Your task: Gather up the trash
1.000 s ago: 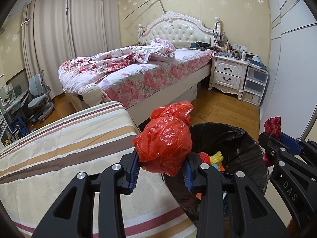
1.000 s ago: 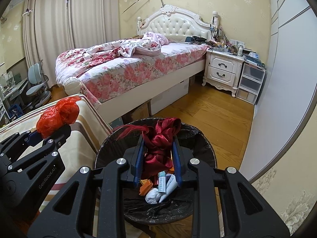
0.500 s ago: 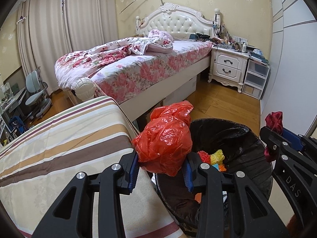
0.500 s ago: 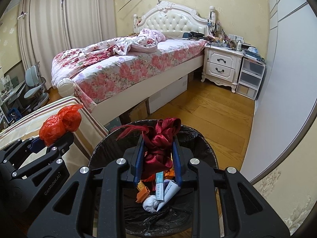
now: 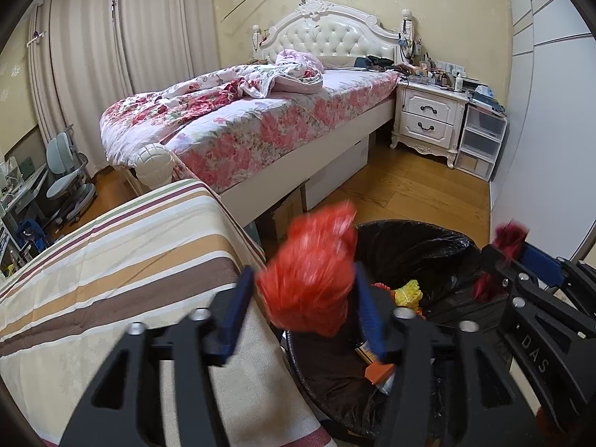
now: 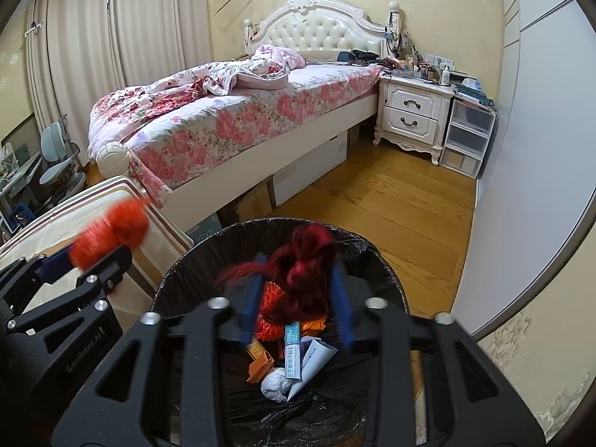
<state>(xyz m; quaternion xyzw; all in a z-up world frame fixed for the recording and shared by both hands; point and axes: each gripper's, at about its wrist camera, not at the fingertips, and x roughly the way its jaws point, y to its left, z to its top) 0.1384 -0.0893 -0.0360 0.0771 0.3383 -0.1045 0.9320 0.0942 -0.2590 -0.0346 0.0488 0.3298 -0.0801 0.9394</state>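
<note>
A moment ago both claws were squeezing their trash tight; now the jaws of both have just been opening, and the two things look blurry, as if they are slipping free. The left gripper (image 5: 303, 311) has its blue pads spread apart, and the red plastic bag (image 5: 311, 279) sits between them, with a gap on the left side, so I judge it is let go and not pinched any more. The bag hangs over the near left edge of the trash bin (image 5: 439, 240), right beside the striped cover (image 5: 123, 257), so it may catch the rim. The right gripper (image 6: 296, 298) is partly open too, and the dark red cloth (image 6: 307, 260) is loose between its pads, right above the middle of the bin. Both claws point down over the bin so the trash can fall in. Inside already lie a white crumpled paper (image 6: 275, 385) and a blue and white tube (image 6: 292, 352).
</note>
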